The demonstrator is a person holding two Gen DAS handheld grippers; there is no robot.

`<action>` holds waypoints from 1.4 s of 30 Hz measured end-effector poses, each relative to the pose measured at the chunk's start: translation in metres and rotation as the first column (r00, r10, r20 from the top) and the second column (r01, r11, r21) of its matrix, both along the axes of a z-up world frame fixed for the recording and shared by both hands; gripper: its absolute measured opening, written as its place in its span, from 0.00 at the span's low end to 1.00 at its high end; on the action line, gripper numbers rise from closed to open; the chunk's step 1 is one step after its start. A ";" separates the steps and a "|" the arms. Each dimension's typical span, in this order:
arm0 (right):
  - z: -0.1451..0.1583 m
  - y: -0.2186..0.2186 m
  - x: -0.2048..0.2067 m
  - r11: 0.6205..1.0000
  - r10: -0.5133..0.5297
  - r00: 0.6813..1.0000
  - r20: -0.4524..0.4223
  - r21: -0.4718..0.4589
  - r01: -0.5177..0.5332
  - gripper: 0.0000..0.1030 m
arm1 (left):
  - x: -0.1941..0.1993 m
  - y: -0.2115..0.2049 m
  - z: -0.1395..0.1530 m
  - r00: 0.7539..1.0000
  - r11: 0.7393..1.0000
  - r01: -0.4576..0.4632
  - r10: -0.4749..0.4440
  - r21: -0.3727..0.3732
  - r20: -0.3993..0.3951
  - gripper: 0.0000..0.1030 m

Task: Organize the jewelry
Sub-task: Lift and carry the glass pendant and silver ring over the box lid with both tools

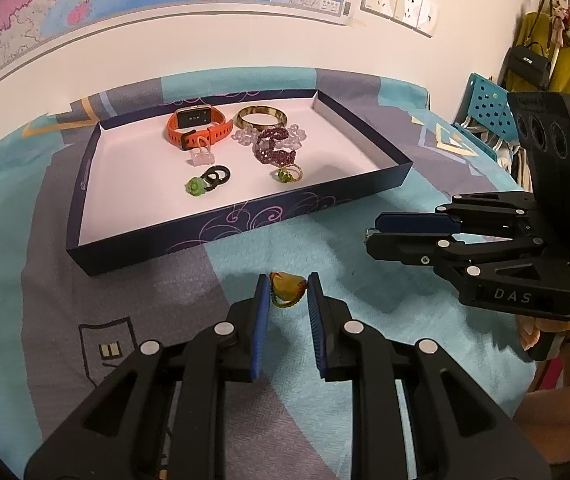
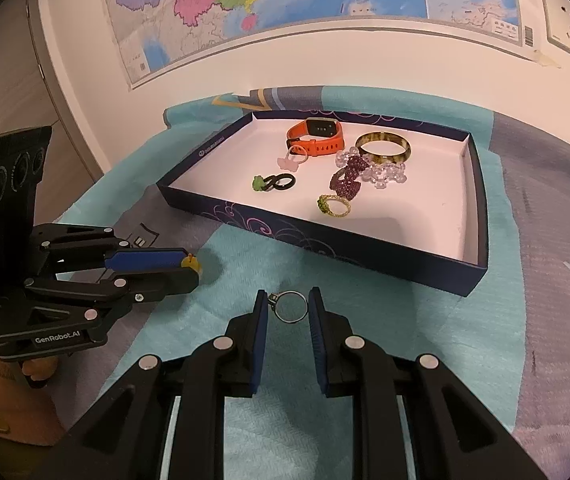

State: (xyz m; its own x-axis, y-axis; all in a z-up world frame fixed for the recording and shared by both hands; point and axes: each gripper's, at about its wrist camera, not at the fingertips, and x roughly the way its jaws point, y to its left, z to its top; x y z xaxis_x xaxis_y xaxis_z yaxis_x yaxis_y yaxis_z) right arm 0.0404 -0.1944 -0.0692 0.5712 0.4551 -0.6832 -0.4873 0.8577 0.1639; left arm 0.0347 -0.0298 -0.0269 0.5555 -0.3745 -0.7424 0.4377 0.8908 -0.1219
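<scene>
I have a ring in each pair of tongs, both hanging above the cloth in front of the tray — held clear, I judge, so each can be carried over the low wall and set down inside.

The left tongs are narrowed onto the yellow ring, its bead pinched right at the tips. A tip hold makes sense for something this small, though it leaves little margin if I tilt.

The tray already carries the sorted pieces, left to right: an orange watch, a green flower ring, a bangle, and a purple bracelet. The near right part of the floor is bare, so I would aim there.

The right tongs are narrowed onto the silver ring, the pads touching its sides.

The left view shows the yellow ring well, but the right tongs only from the side, and there I can barely make out the silver ring. The right view shows that hoop plainly, while the yellow ring is just a speck at the left tips.
</scene>
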 end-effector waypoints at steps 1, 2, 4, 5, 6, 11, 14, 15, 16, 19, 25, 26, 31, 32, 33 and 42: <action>0.001 -0.001 -0.001 1.000 0.000 1.000 0.001 0.002 0.000 0.18 | 0.000 0.000 0.000 1.000 1.000 0.000 0.000 -0.001 0.001 0.19; 0.001 -0.001 -0.001 1.000 -0.001 1.000 0.002 0.004 0.001 0.18 | 0.000 0.000 0.001 1.000 1.000 -0.001 0.001 -0.002 0.003 0.19; 0.003 -0.001 -0.001 1.000 -0.001 1.000 0.008 0.004 0.001 0.18 | 0.000 0.001 0.002 1.000 1.000 -0.001 0.001 -0.004 0.006 0.19; 0.003 -0.001 -0.001 1.000 -0.001 1.000 0.009 0.005 0.001 0.18 | 0.000 0.001 0.003 1.000 1.000 -0.001 0.001 -0.004 0.007 0.19; 0.004 -0.001 -0.001 1.000 -0.001 1.000 0.010 0.005 0.001 0.18 | 0.000 0.001 0.003 1.000 1.000 -0.002 0.002 -0.005 0.008 0.19; 0.006 -0.002 -0.001 1.000 -0.001 1.000 0.019 0.006 0.001 0.18 | 0.000 0.001 0.006 1.000 1.000 -0.002 0.002 -0.011 0.013 0.19; 0.007 -0.002 -0.001 1.000 0.002 1.000 0.019 0.005 -0.002 0.18 | 0.000 0.001 0.007 1.000 1.000 -0.002 0.002 -0.014 0.016 0.19; 0.007 -0.002 -0.001 1.000 0.002 1.000 0.020 0.005 -0.002 0.18 | 0.001 0.001 0.008 1.000 1.000 -0.003 0.003 -0.015 0.018 0.19; 0.008 -0.002 -0.001 1.000 0.002 1.000 0.021 0.007 -0.002 0.18 | 0.000 0.001 0.008 1.000 1.000 -0.003 0.003 -0.016 0.019 0.19; 0.009 -0.003 -0.001 1.000 0.002 1.000 0.025 0.008 -0.002 0.18 | 0.001 0.002 0.010 1.000 1.000 -0.005 0.005 -0.018 0.021 0.19; 0.012 -0.004 0.000 1.000 0.001 1.000 0.031 0.009 -0.001 0.18 | 0.002 0.002 0.013 1.000 1.000 -0.005 0.006 -0.024 0.028 0.19; 0.012 -0.004 0.001 1.000 0.000 1.000 0.031 0.009 -0.001 0.18 | 0.002 0.001 0.013 1.000 1.000 -0.006 0.006 -0.023 0.029 0.19; 0.012 -0.004 0.002 1.000 0.000 0.999 0.033 0.009 0.000 0.18 | 0.002 0.001 0.015 0.999 1.000 -0.006 0.007 -0.027 0.034 0.19; 0.012 -0.005 0.002 1.000 0.000 0.999 0.033 0.010 0.000 0.18 | 0.002 0.001 0.015 0.999 1.000 -0.006 0.007 -0.028 0.034 0.19; 0.012 -0.005 0.002 1.000 0.000 0.999 0.033 0.011 0.000 0.18 | 0.002 0.001 0.015 0.999 1.000 -0.006 0.007 -0.028 0.036 0.19; 0.014 -0.004 0.003 1.000 0.000 0.999 0.040 0.013 -0.001 0.18 | 0.003 0.001 0.019 0.999 0.999 -0.005 0.007 -0.036 0.042 0.19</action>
State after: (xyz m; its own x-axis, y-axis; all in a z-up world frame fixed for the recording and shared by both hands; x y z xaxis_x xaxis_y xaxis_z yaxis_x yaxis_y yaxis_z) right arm 0.0430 -0.1986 -0.0555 0.5976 0.4641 -0.6539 -0.4942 0.8554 0.1555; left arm 0.0378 -0.0287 -0.0078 0.5882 -0.3971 -0.7045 0.4378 0.8888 -0.1355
